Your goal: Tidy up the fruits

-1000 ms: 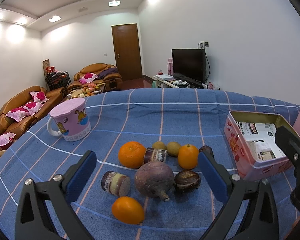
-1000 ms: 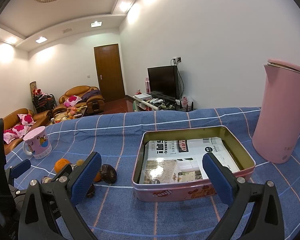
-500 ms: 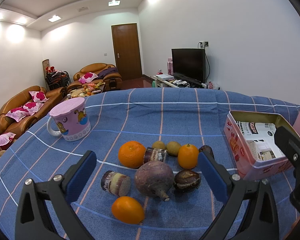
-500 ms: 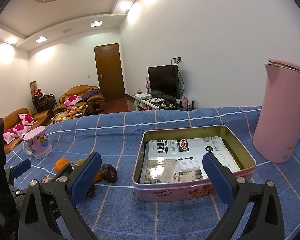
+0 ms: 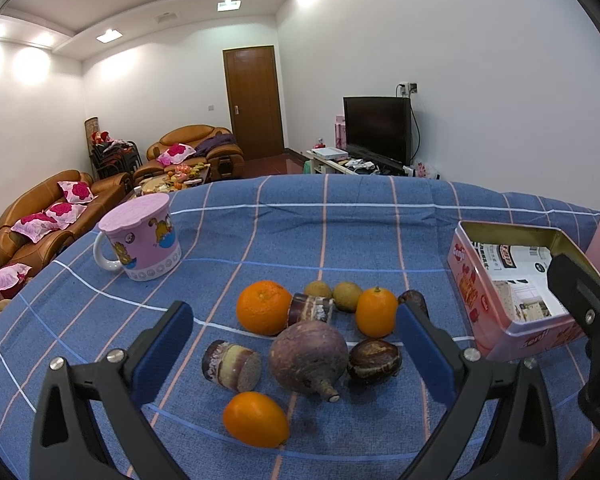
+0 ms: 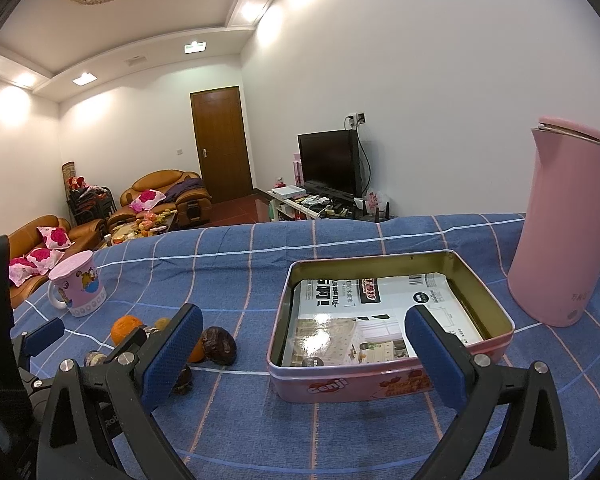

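Nothing has shifted since earlier: left gripper (image 5: 296, 344) and right gripper (image 6: 304, 344) both gape, holding nothing. Fruit pile (image 5: 308, 354) (possibly including a beet) lies beside the tin (image 6: 384, 384).

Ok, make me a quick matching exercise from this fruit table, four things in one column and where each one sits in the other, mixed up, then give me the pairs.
Things:
1. pink mug
2. pink tin
3. purple beet
4. pink kettle

Places:
A. in the middle of the fruit pile, stem toward the camera
B. right of the tin, upright on the cloth
C. right of the fruit pile, open, with printed paper inside
D. left and behind the fruit pile, lid on

Pairs: 1-D, 2-C, 3-A, 4-B
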`<state>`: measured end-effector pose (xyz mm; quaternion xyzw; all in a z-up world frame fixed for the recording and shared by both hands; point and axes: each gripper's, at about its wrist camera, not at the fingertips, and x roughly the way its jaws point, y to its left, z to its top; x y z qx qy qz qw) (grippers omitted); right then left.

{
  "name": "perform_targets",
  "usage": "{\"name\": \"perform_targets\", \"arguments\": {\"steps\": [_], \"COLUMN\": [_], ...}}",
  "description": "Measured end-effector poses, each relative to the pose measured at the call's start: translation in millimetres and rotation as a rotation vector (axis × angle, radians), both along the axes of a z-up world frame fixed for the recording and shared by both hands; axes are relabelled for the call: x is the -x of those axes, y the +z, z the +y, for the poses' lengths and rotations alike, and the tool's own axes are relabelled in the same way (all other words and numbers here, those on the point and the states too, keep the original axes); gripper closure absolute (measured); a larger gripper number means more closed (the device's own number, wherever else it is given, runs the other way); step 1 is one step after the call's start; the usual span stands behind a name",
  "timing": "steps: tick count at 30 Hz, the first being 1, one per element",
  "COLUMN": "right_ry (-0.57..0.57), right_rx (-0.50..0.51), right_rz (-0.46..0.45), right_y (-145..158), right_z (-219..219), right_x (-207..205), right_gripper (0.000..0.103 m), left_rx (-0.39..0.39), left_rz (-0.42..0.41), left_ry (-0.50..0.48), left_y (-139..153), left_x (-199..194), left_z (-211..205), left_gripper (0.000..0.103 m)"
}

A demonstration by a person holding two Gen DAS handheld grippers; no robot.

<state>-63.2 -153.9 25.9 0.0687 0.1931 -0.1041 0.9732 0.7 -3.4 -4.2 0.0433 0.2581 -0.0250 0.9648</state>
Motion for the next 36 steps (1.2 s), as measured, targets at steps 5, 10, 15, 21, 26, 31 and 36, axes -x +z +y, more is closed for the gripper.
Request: {"name": "perform_targets", "arguments": {"steps": [5, 10, 15, 21, 26, 31, 36], "right_ry": [0.004, 0.013, 0.017, 0.024, 0.045, 0.102, 0.2], "right_rx": [-0.001, 0.0, -0.001, -0.003, -0.005, -0.037, -0.067], "right_rz": [0.001, 0.001, 0.005, 0.008, 0.014, 0.033, 0.089], "right_y": [1, 0, 0, -1, -2, -6, -13], "right_z": [1, 2, 2, 1, 3, 5, 14], "right_x": [-1, -1, -2, -4, -6, -9, -18], "right_gripper": [0.001, 0.001, 0.001, 0.001, 0.001, 0.001, 0.009], "left_rx": [0.003, 0.005, 0.009, 0.026, 0.03, 0.032, 0.06], "left_rz": [0.004, 0.007, 0.013, 0.018, 0.022, 0.048, 0.091], "left_ry": [0.0, 0.001, 0.004, 0.012, 0.017, 0.042, 0.084], "left_y": [-1, -2, -4, -3, -3, -4, -9], "left_x": [1, 1, -1, 1, 7, 15, 26], "left_z": [0, 0, 2, 7, 13, 35, 77], "left_gripper": [0.0, 0.0, 0.0, 0.0, 0.0, 0.0, 0.0]}}
